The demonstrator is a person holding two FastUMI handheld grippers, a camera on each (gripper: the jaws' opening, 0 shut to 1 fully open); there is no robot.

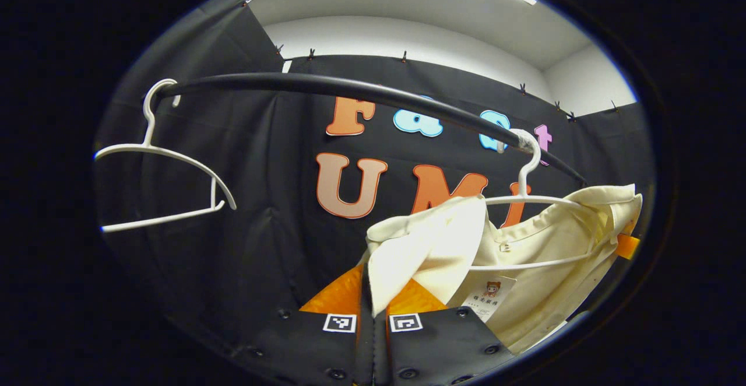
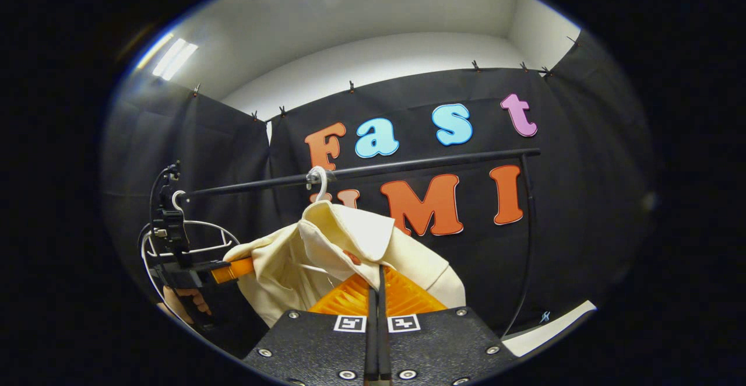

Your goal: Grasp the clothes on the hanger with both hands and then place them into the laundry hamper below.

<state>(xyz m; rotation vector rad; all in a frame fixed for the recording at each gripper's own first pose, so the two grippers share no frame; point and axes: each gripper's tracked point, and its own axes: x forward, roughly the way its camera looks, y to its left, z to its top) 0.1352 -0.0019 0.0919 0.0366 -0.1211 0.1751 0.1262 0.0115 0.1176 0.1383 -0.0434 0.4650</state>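
Note:
A cream shirt hangs on a white hanger from the black rail. In the left gripper view my left gripper is shut, with a fold of the shirt's shoulder cloth pinched between its fingers. In the right gripper view the shirt droops off its hanger hook, and my right gripper is shut on the cloth just under the collar. The left gripper, held by a hand, meets the shirt's far shoulder there.
An empty white hanger hangs at the rail's other end, also seen as the hanger behind the left gripper. The rail bends down into a post on the right. A pale floor strip lies below.

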